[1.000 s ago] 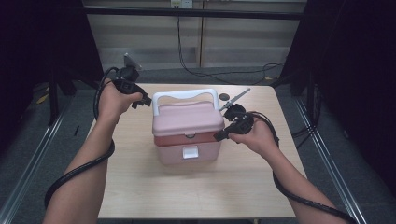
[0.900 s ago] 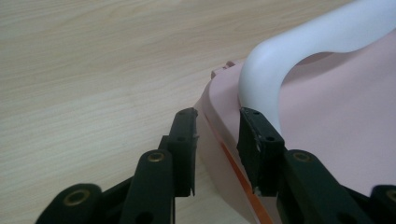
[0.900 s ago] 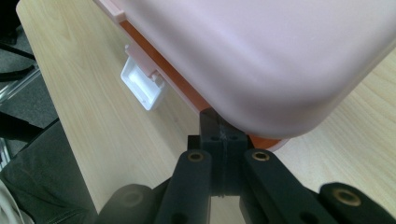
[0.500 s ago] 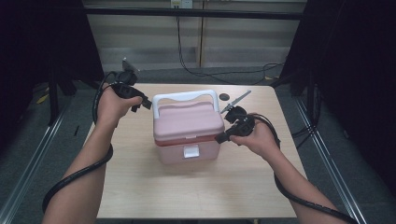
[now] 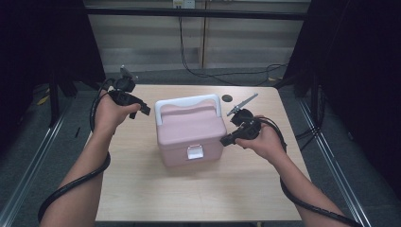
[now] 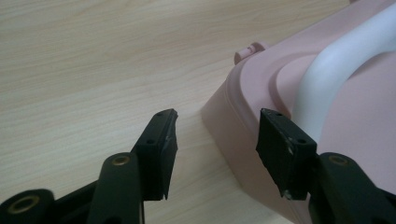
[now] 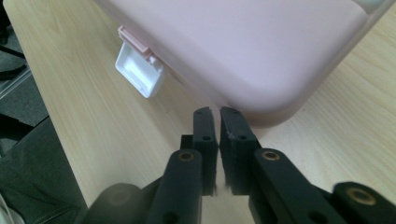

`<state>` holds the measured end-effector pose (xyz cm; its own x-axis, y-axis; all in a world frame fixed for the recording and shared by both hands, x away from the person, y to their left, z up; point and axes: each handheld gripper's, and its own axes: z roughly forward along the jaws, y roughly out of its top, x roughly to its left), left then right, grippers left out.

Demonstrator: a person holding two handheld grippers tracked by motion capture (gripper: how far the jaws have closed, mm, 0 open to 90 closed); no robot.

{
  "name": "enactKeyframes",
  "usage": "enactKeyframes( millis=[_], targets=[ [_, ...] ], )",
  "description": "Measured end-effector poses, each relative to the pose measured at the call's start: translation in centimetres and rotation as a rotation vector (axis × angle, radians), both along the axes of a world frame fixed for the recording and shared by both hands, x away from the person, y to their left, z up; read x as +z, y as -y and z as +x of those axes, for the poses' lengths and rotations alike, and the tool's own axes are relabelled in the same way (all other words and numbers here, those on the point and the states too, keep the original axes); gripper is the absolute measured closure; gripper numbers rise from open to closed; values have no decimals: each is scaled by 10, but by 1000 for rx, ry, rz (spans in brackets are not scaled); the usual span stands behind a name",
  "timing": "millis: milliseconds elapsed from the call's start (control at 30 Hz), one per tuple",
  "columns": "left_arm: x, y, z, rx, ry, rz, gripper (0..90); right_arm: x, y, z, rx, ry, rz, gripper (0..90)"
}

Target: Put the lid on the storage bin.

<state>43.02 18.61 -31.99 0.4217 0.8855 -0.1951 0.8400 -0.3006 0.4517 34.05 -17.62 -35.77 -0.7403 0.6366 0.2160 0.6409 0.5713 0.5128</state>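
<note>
Left tongs [image 5: 142, 109] hover off the left rear corner of the pink plastic box [image 5: 191, 135], jaws half apart and just been opening, nothing between them. One box, mid-surface on the light wood surface [image 5: 142, 189], lid down, one white carry handle [image 5: 189, 103] folded back, one white front latch [image 5: 194, 152] flipped loose. Right tongs [image 5: 226, 141] sit at the box's right front corner, jaws nearly together, just starting to part, empty. Judgement: latch released, lid not yet raised; opening remains. One dark round spot [image 5: 227, 98] on the surface behind the box.
</note>
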Motion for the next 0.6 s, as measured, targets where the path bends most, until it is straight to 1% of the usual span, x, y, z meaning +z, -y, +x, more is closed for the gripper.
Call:
enactKeyframes(
  millis=[33,67,100,200,267,333,433,500,533,567,600],
  targets=[
    [-1,0,-1,5,5,-2,449,0,1,0,-3,0,2,820],
    [-2,-2,-1,-2,5,3,439,0,2,-1,-2,5,1,808],
    [-4,-2,-2,2,12,-1,427,-1,3,-1,-8,7,-3,783],
    [-6,-4,-3,2,13,5,386,-3,6,-3,-15,11,-4,722],
    [-9,-8,-4,-4,26,13,359,-3,9,-4,-19,13,3,695],
    [-12,-9,-5,5,32,13,335,-4,11,-4,-29,16,8,658],
    [-15,-12,-6,-2,40,17,309,-6,14,-5,-42,22,16,591],
    [-17,-14,-7,-8,39,20,292,-7,15,-6,-44,21,11,547],
    [-18,-15,-8,-3,48,18,285,-8,16,-6,-50,22,13,529],
    [-18,-16,-8,-10,54,22,276,-9,17,-7,-52,27,20,524],
    [-19,-16,-9,-6,53,20,273,-9,17,-7,-50,26,20,509]
  ],
)
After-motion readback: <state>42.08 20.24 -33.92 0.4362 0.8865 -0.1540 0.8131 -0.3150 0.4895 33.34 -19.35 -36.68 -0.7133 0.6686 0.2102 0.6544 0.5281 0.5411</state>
